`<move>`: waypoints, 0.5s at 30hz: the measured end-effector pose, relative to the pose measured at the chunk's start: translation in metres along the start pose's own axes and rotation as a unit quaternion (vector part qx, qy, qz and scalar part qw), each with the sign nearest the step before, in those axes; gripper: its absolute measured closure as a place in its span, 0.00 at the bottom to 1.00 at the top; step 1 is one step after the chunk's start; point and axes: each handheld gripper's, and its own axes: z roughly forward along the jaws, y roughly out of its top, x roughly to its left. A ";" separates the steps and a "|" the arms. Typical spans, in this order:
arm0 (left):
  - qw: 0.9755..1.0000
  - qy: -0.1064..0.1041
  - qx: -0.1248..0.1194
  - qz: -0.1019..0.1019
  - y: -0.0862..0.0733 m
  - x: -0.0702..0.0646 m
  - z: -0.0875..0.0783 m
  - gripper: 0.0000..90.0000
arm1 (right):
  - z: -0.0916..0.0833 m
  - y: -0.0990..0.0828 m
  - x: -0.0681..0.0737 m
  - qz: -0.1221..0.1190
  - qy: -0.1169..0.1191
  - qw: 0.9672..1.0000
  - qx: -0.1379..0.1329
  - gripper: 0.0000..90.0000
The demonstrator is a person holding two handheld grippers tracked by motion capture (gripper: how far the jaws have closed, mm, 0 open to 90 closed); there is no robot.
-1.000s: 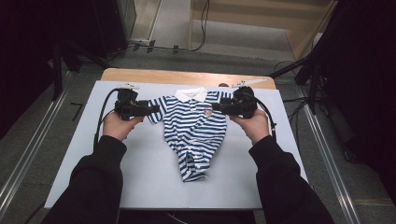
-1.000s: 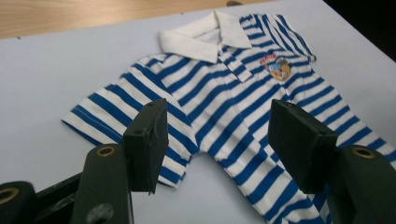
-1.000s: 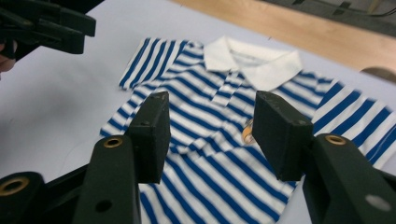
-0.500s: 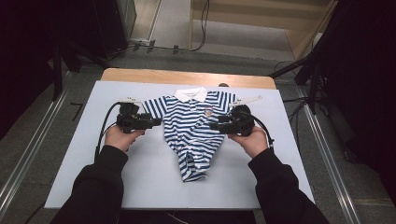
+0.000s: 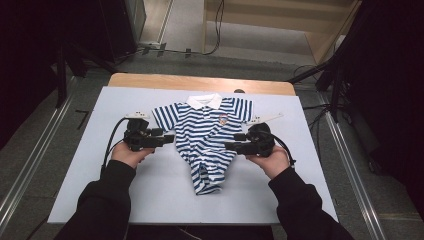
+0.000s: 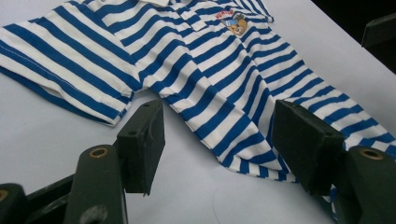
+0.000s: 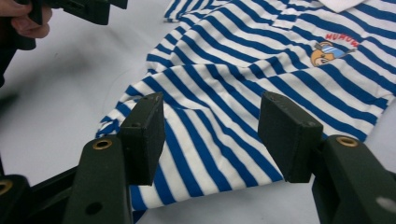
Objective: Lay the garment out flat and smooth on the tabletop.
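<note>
A small blue-and-white striped polo shirt lies face up on the pale table, with its white collar at the far side and its lower part bunched narrow toward me. My left gripper is low at the shirt's left side, just below the sleeve, pointing inward. It is open, and the shirt's side edge lies beyond the pads. My right gripper points in from the right. It is open just above the striped cloth, and nothing is pinched.
A wooden strip borders the table's far edge. Metal rails, cables and dark stands surround the table. Bare tabletop lies to the left, right and front of the shirt. The left hand's gripper shows in the right gripper view.
Both grippers have come back from the sleeves toward me and sunk lower, and now flank the shirt's waist. The shirt has stayed in place.
</note>
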 end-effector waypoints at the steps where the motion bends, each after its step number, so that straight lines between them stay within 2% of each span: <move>1: 1.000 0.002 0.001 0.009 -0.002 -0.003 -0.002 0.39 | 0.000 0.000 0.002 -0.002 0.001 1.000 0.001 0.44; 10: 1.000 0.006 0.007 0.014 -0.013 -0.008 -0.002 0.39 | 0.001 -0.002 0.020 -0.018 0.016 1.000 0.007 0.43; 15: 1.000 0.006 0.008 0.013 -0.018 -0.009 -0.005 0.39 | 0.010 -0.007 0.032 -0.032 0.023 0.999 0.022 0.43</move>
